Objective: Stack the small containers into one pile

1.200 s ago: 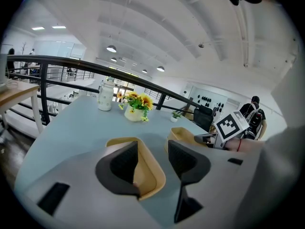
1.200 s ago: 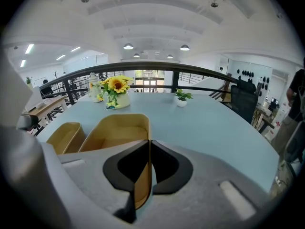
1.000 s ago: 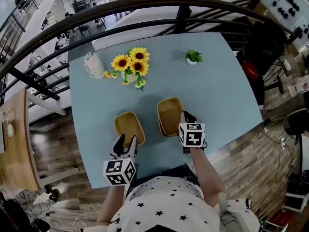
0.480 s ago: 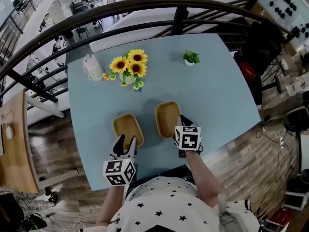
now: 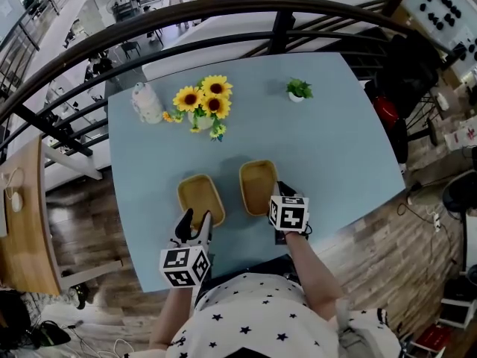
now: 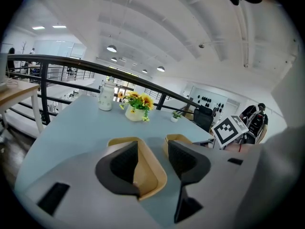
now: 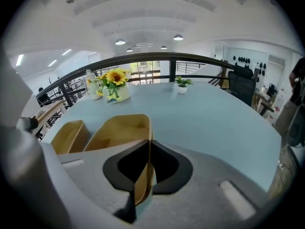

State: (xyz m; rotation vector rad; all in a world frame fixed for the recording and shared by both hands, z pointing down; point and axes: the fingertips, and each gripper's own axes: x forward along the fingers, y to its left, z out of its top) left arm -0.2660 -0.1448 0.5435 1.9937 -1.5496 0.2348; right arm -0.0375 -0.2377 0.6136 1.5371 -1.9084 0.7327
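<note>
Two tan oblong containers rest side by side on the light blue table. In the head view my right gripper is shut on the near right rim of the right container. The right gripper view shows that thin wall pinched between the dark pads of the right gripper, with the right container stretching ahead and the left container beside it. My left gripper stands open at the near end of the left container. Seen up close, the left gripper has that container's right wall loosely between its jaws.
At the table's far side stand a vase of sunflowers, a white jar and a small potted plant. A dark curved railing runs behind the table. The table's near edge lies just under my grippers.
My right gripper and the container it grips have shifted slightly left and toward me. The left gripper and the left container have stayed put.
</note>
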